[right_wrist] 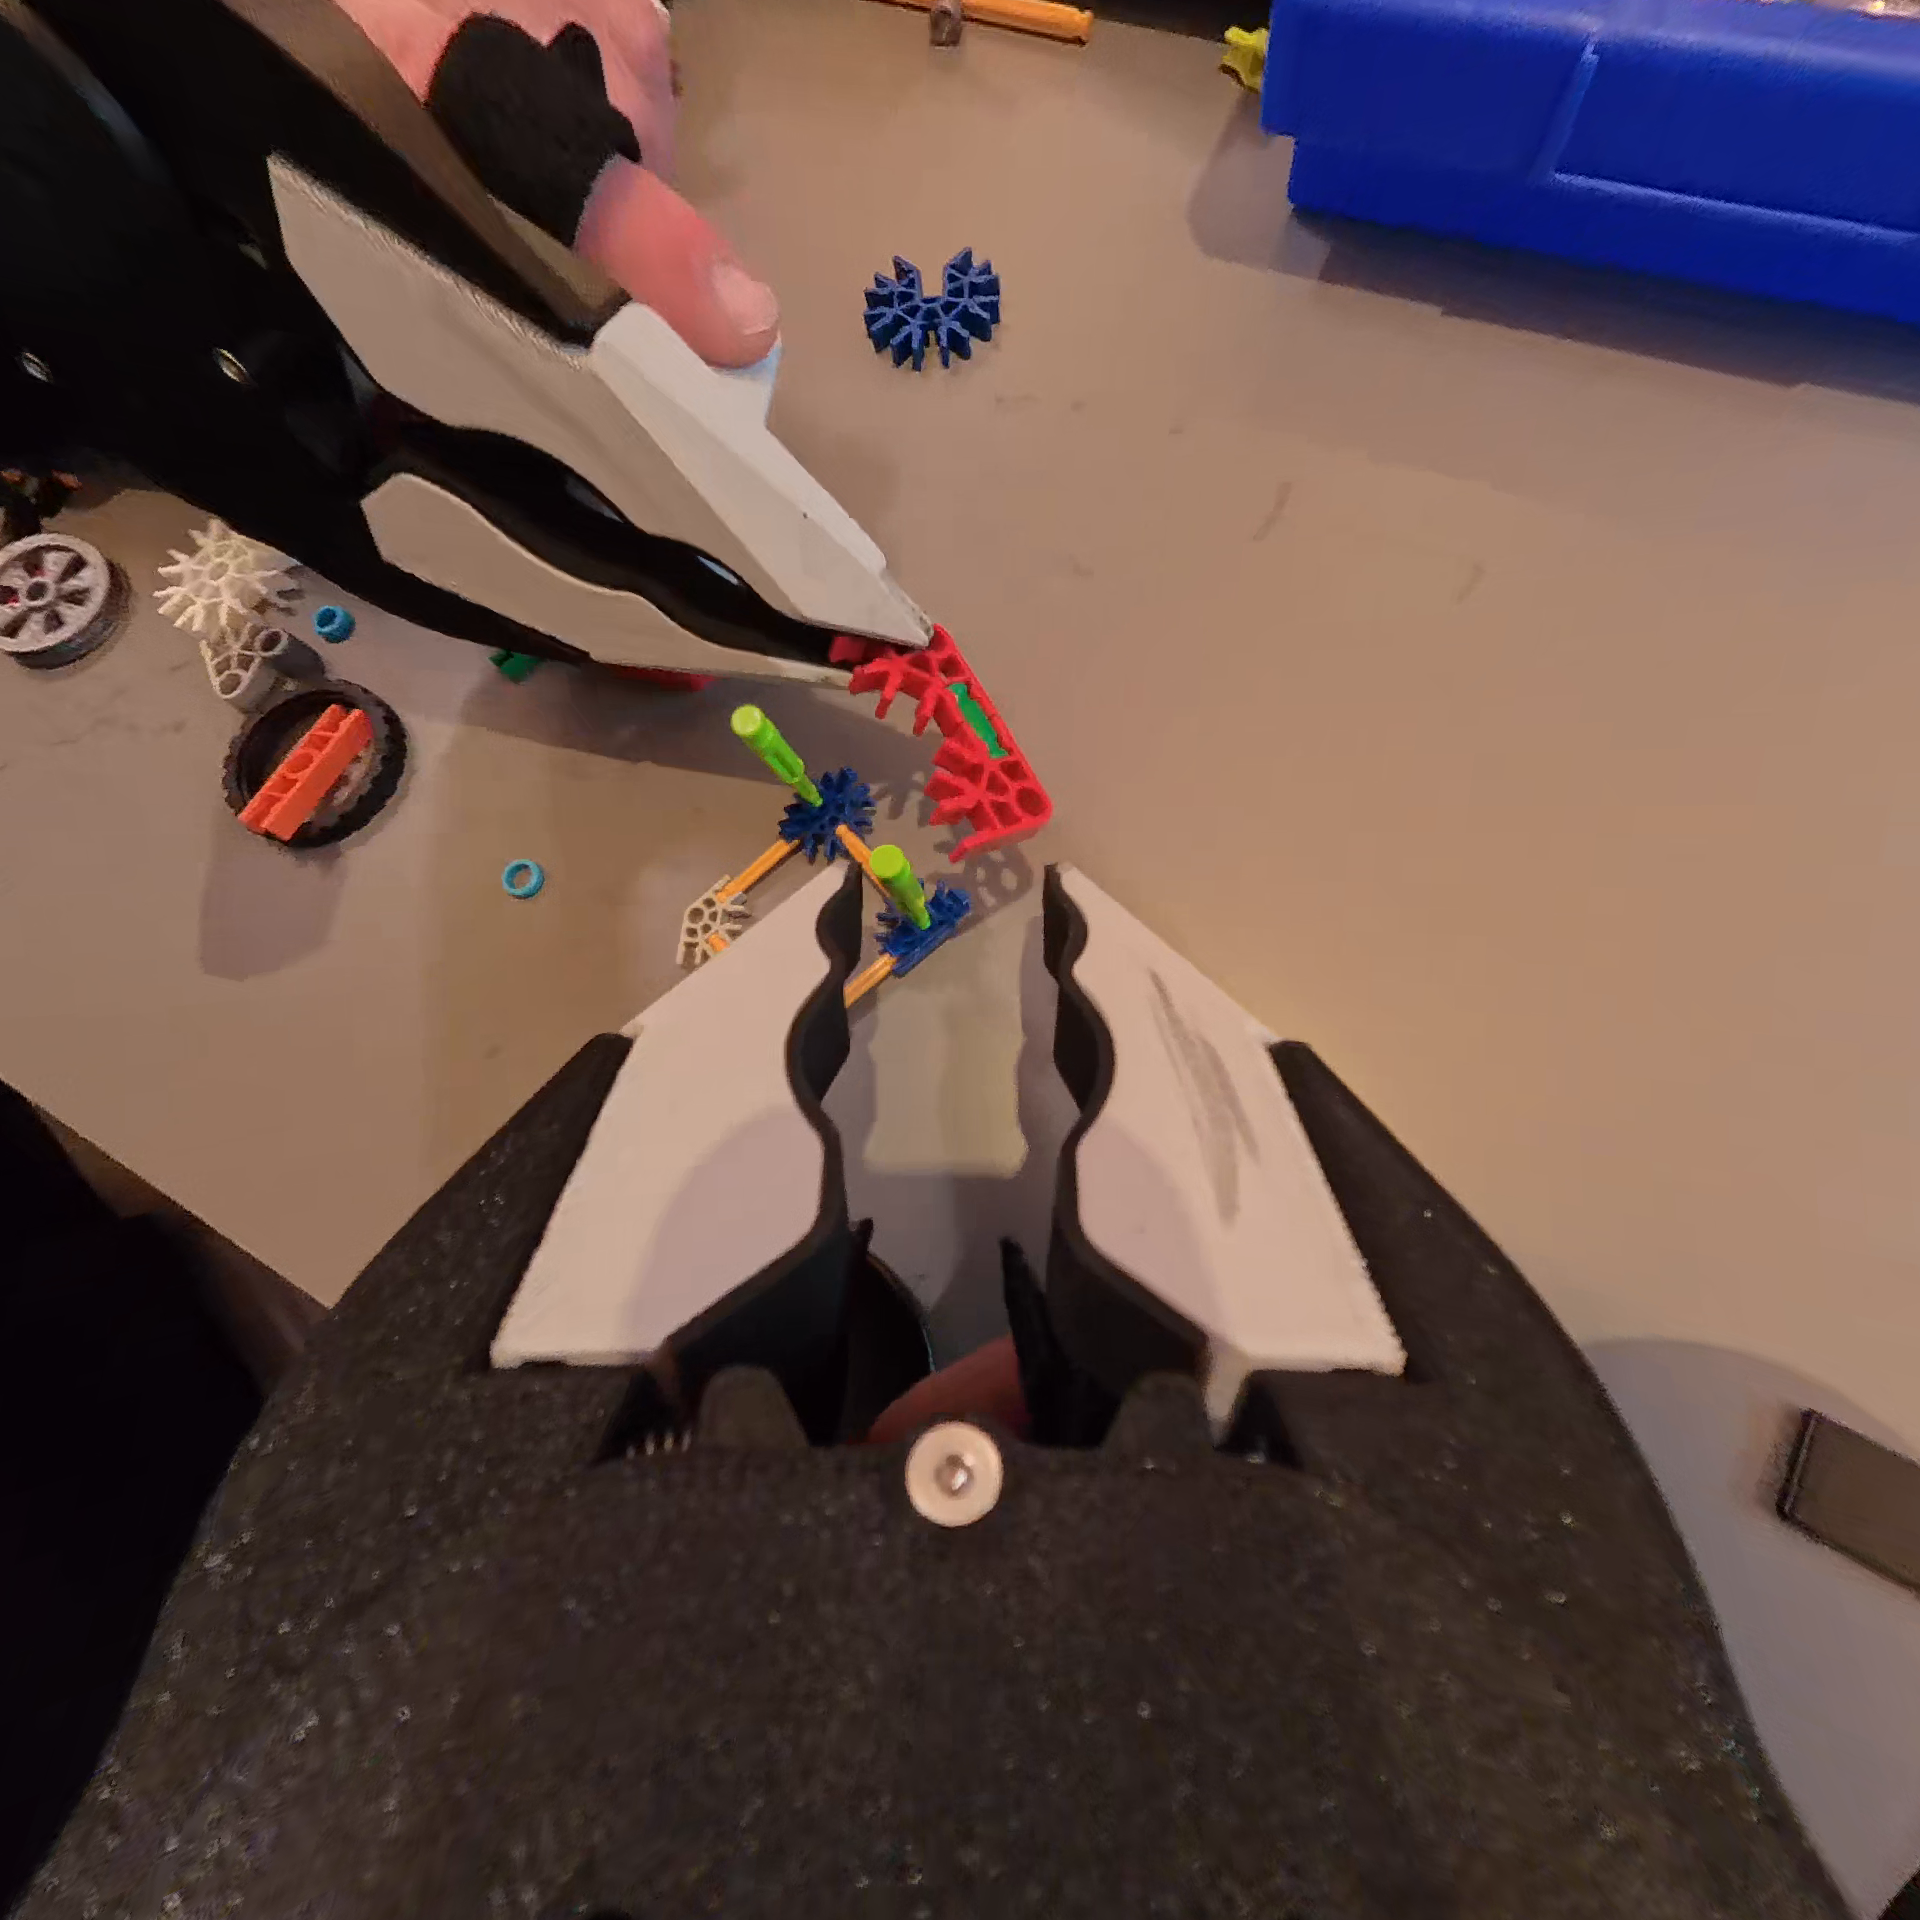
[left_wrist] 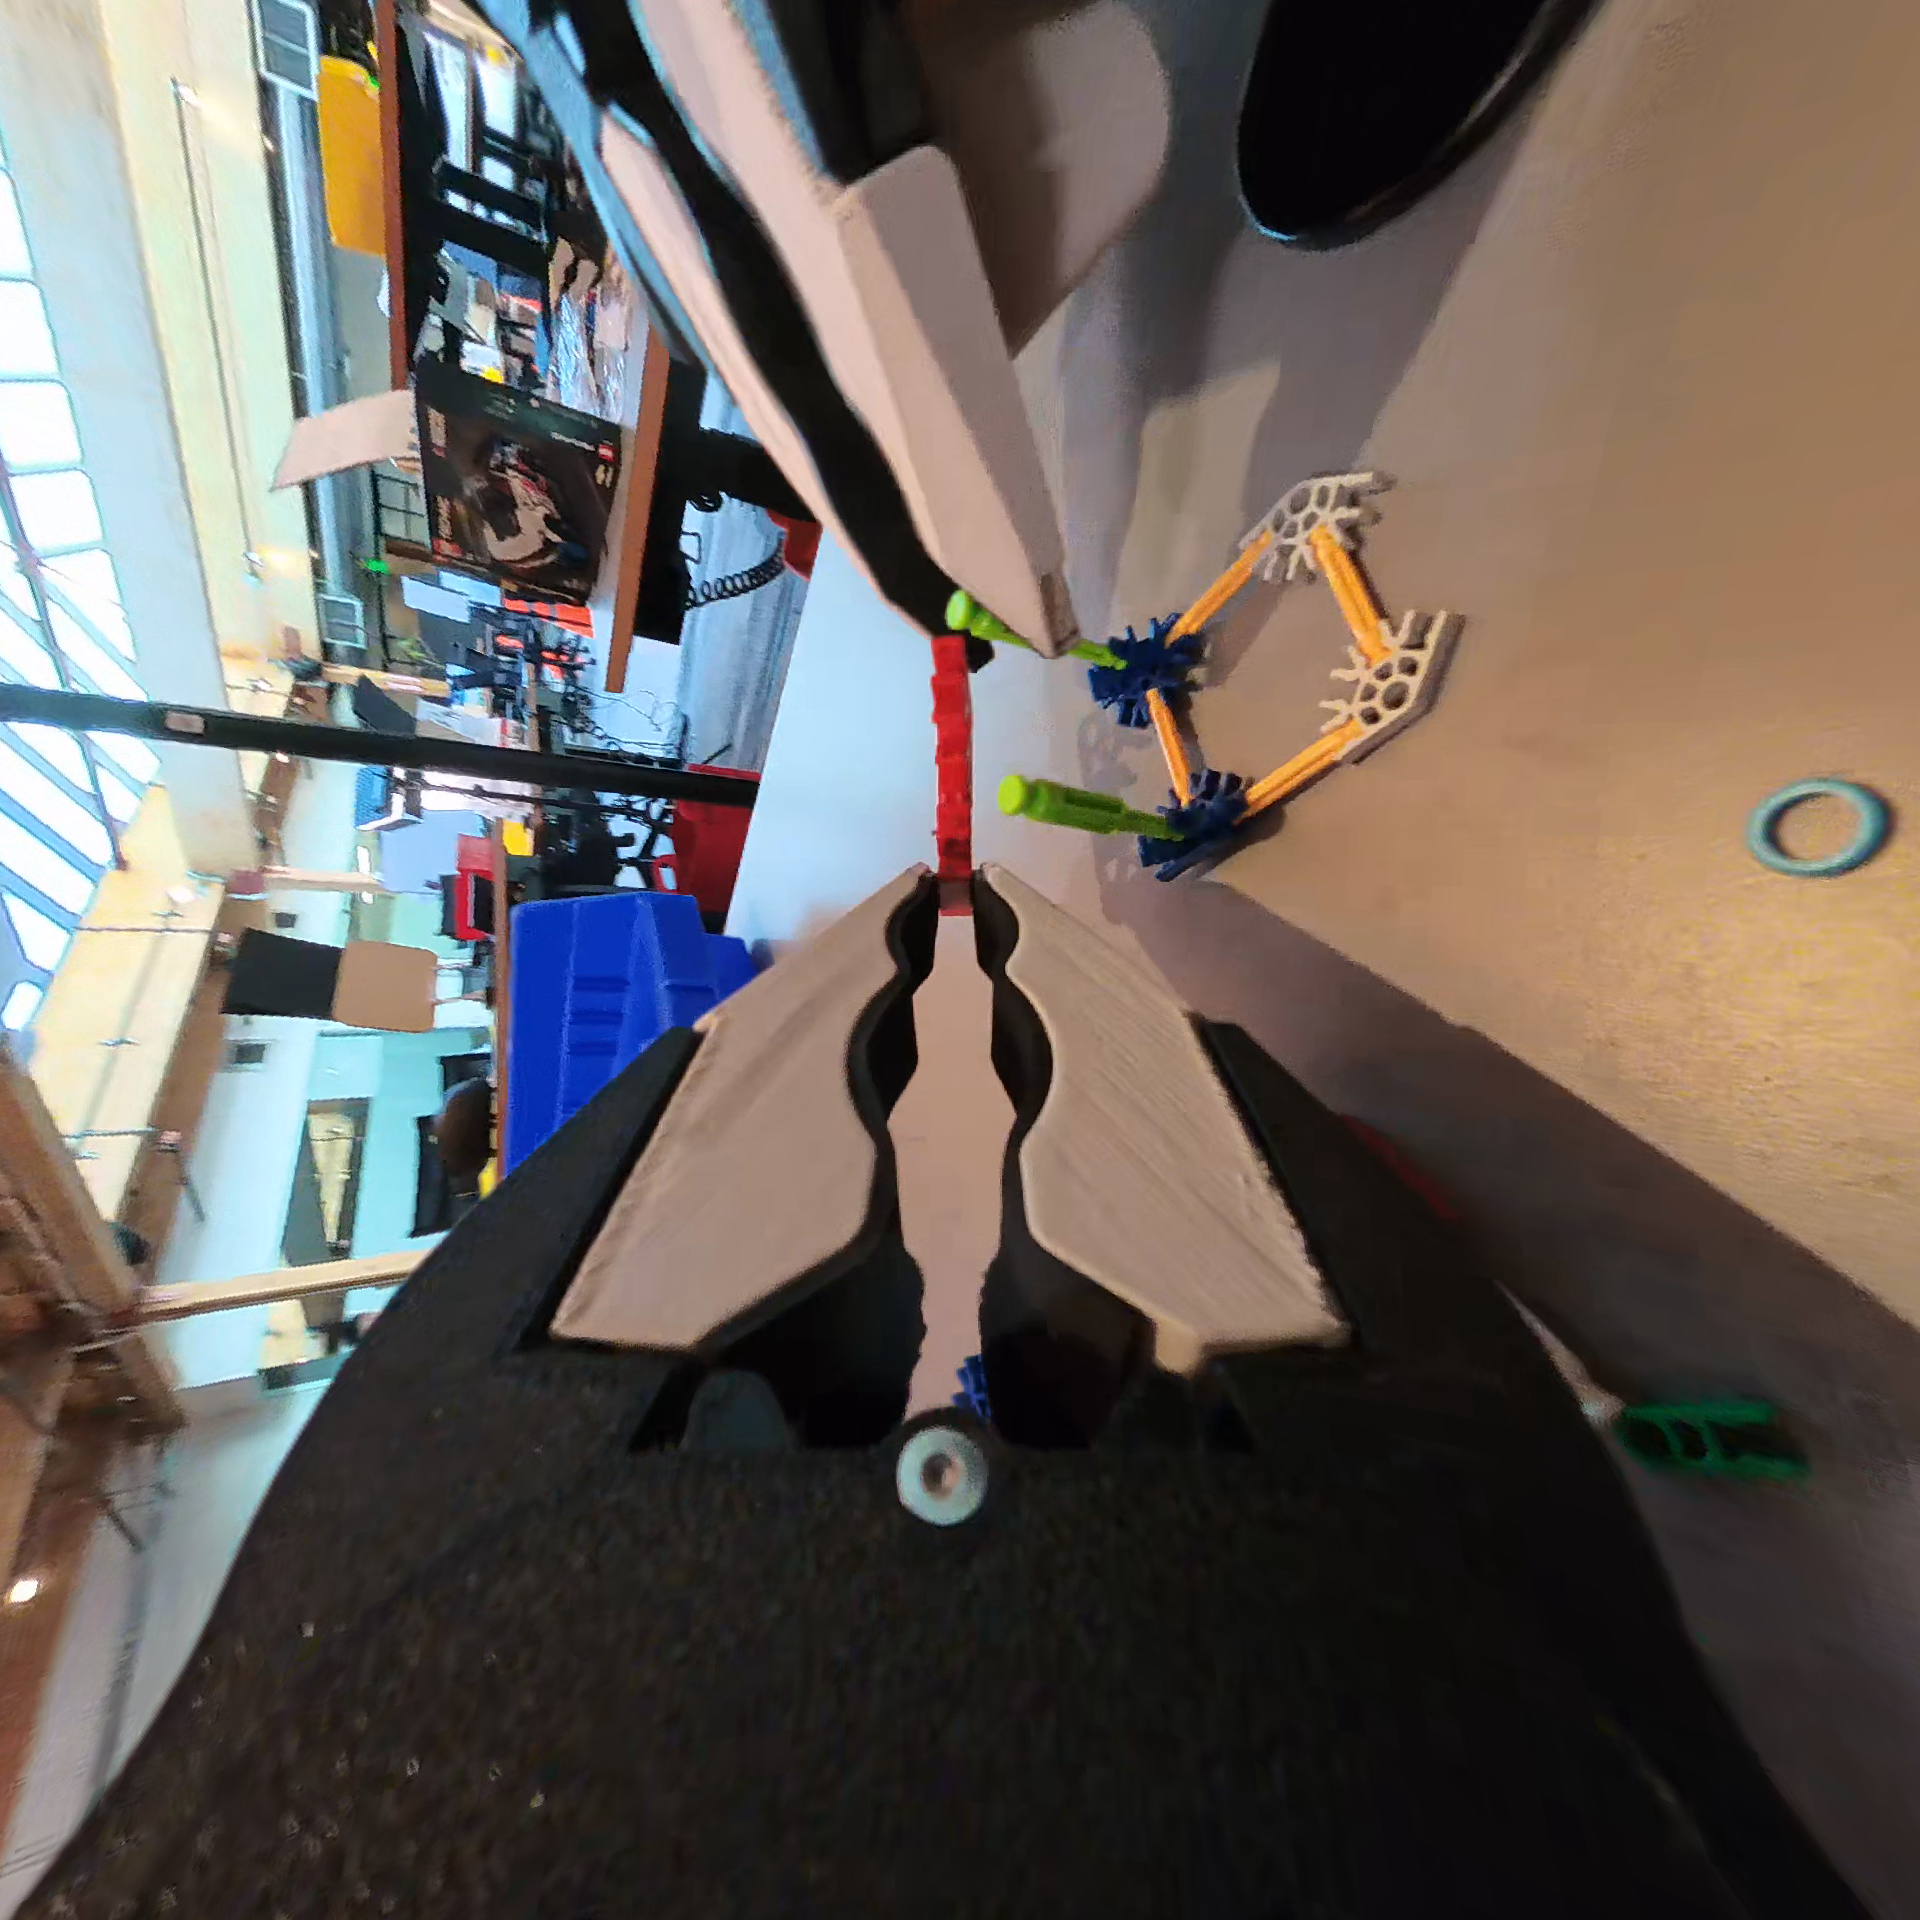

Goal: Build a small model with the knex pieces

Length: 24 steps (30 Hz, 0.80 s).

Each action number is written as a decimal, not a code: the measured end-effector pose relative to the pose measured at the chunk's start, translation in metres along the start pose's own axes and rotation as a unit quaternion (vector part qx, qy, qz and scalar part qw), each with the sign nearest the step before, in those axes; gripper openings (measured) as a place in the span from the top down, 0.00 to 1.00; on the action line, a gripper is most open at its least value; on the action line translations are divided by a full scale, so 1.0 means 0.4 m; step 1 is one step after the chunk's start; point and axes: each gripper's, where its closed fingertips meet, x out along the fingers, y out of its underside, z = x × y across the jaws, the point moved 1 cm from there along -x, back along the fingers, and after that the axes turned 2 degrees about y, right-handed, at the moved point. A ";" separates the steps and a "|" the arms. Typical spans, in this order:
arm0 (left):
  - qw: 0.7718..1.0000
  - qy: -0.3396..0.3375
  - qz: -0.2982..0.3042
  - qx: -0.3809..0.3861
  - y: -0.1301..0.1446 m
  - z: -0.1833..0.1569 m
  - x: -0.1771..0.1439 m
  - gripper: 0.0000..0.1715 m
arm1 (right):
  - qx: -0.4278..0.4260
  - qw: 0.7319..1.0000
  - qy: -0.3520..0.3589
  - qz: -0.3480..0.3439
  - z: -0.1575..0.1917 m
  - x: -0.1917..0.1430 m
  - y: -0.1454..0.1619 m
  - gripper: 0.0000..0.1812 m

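Red connector (right_wrist: 966, 743): pinched at one tip by left claw (left_wrist: 953, 881), held above desk (right_wrist: 1351, 644) just over rod frame (right_wrist: 831, 862). Looks light, stiff plastic w/ toothed slots, prob. slips if nipped on teeth, so best taken on flat faces; curved, small green clip at middle. Right claw (right_wrist: 951, 883) spread, empty, near frame's green pegs.

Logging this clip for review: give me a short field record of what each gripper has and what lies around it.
left gripper: shut on red connector piece, held above the table
right gripper: open, empty, hovering over the rod frame
rod frame: yellow rods, blue and grey connectors, two green rods upright, on grey table
loose blue connector: beyond the frame
blue bin: far right
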 end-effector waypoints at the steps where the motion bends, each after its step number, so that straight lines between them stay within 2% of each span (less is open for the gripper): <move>1: 1.000 -0.002 0.004 0.010 0.000 -0.003 0.001 0.98 | -0.004 1.000 -0.008 -0.005 0.002 0.000 -0.004 0.80; 9: 0.996 -0.042 0.008 0.074 -0.002 0.006 -0.013 0.98 | -0.069 0.997 -0.035 0.016 0.014 0.019 -0.004 0.71; 15: 0.992 -0.062 0.000 0.111 -0.024 0.001 -0.015 0.98 | -0.100 0.993 -0.050 0.025 0.010 0.024 -0.004 0.73; 24: 0.989 -0.071 -0.008 0.133 -0.033 -0.004 -0.013 0.98 | -0.089 0.993 -0.070 0.021 0.010 0.023 0.001 0.80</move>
